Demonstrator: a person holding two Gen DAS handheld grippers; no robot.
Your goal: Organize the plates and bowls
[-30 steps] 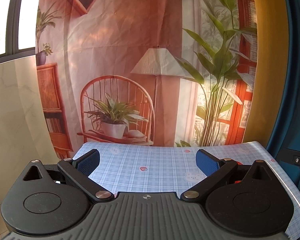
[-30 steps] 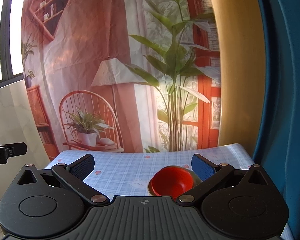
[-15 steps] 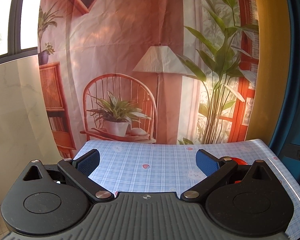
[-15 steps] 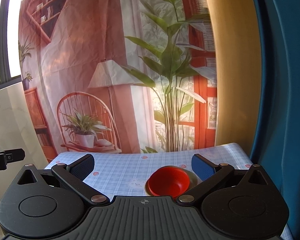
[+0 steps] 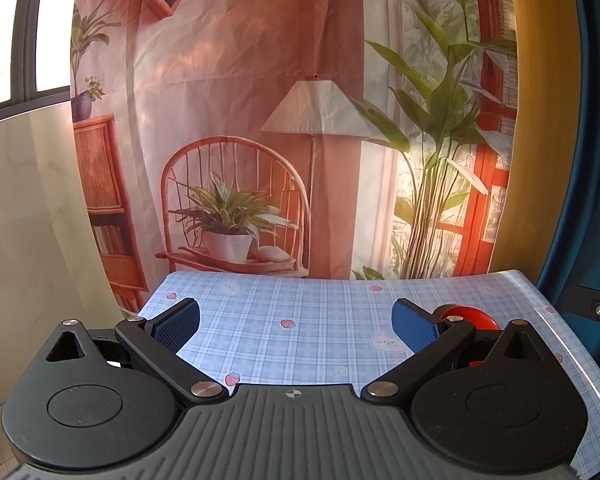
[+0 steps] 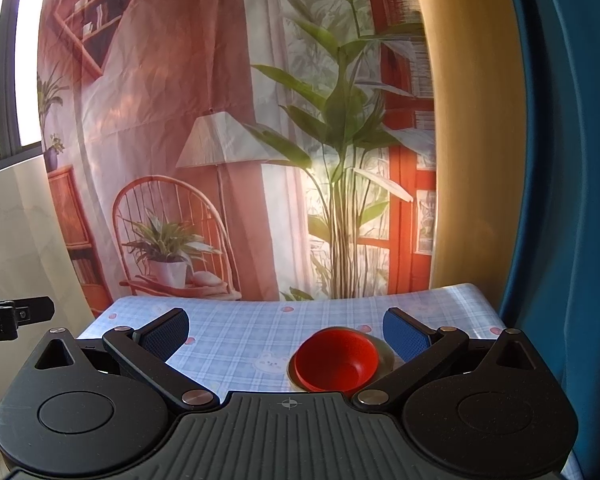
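A red bowl (image 6: 336,362) sits inside a greyish-green plate or bowl (image 6: 386,354) on the blue checked tablecloth (image 6: 236,332). In the right wrist view it lies between my fingers, nearer the right one. My right gripper (image 6: 286,330) is open and empty, above and short of the bowl. In the left wrist view the red bowl (image 5: 466,316) shows behind the right finger, mostly hidden. My left gripper (image 5: 296,326) is open and empty over the cloth.
A printed backdrop (image 5: 260,120) of a chair, lamp and plants hangs right behind the table's far edge. A blue curtain (image 6: 560,200) hangs on the right. The other gripper's body (image 6: 4,316) shows at the far left of the right wrist view.
Both views have tilted down a little; more tablecloth shows. The red bowl sits slightly further left between the right fingers. Both grippers stay open.
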